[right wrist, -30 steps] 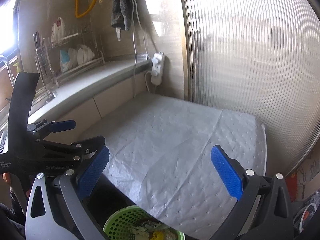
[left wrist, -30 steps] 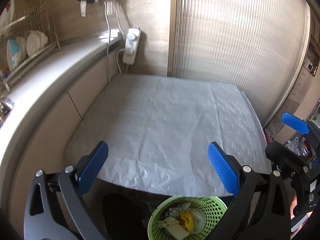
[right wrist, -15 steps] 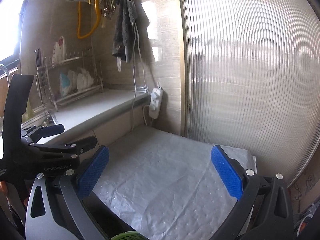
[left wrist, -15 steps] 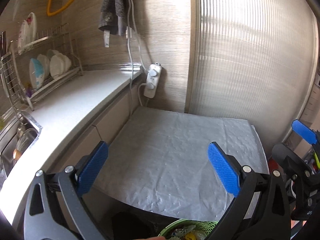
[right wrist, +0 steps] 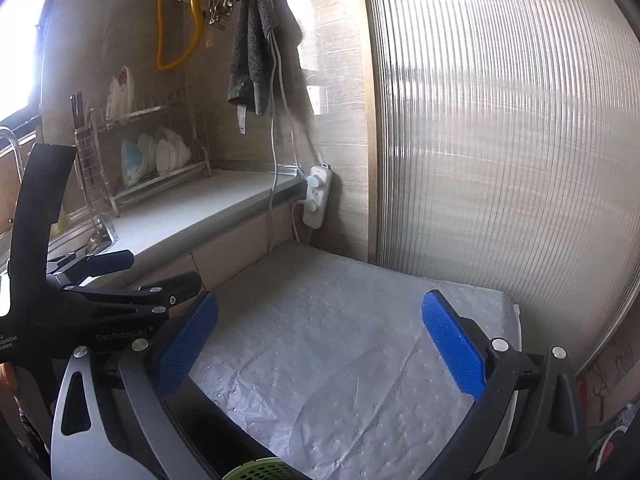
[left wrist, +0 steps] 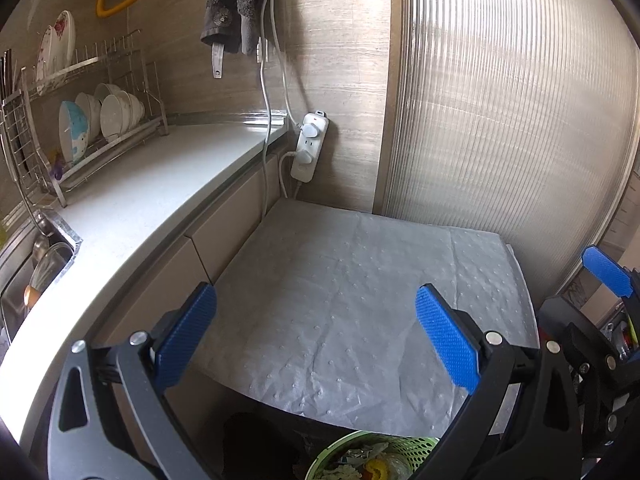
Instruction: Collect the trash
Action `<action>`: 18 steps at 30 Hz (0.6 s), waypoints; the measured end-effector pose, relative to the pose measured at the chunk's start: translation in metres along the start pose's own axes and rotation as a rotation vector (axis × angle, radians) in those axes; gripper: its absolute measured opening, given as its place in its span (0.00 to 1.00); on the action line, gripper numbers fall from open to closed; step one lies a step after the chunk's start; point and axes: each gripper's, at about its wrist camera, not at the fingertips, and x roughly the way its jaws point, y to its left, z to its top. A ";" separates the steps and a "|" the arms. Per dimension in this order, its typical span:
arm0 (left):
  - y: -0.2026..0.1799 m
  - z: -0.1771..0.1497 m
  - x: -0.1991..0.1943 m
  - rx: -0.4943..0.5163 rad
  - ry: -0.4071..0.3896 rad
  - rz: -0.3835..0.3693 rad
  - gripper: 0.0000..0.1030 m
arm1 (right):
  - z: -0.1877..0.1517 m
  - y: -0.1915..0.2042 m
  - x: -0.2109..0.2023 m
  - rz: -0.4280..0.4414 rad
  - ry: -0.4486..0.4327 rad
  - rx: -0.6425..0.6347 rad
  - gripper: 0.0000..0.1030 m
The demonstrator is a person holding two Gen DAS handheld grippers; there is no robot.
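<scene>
A green mesh basket (left wrist: 404, 446) holding crumpled trash (left wrist: 368, 464) sits low at the front edge of the left wrist view; only its rim (right wrist: 260, 468) shows in the right wrist view. My left gripper (left wrist: 316, 336) is open above a grey dimpled sheet (left wrist: 352, 300), nothing between its blue pads. My right gripper (right wrist: 320, 344) is also open and empty over the same sheet (right wrist: 328, 344). Each gripper shows in the other's view: the right one (left wrist: 600, 320) at the right, the left one (right wrist: 100, 292) at the left.
A white counter (left wrist: 132, 200) runs along the left with a dish rack (left wrist: 80, 120) of bowls and a sink (left wrist: 36, 264). A power strip (left wrist: 310, 146) hangs on the back wall under a dark towel (left wrist: 236, 0). A ribbed translucent panel (left wrist: 500, 120) closes the right side.
Both grippers have risen and tilted upward, bringing more wall, towel and dish rack into view. The green basket has slipped toward the bottom edge. Both grippers stay open.
</scene>
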 end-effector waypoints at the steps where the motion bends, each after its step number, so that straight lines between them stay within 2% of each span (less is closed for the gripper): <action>1: 0.000 0.000 0.000 -0.001 0.000 -0.001 0.93 | 0.000 0.000 0.000 -0.001 -0.001 -0.001 0.98; 18: -0.002 -0.002 0.002 0.006 0.008 -0.018 0.93 | -0.004 0.000 0.001 -0.017 0.019 -0.007 0.98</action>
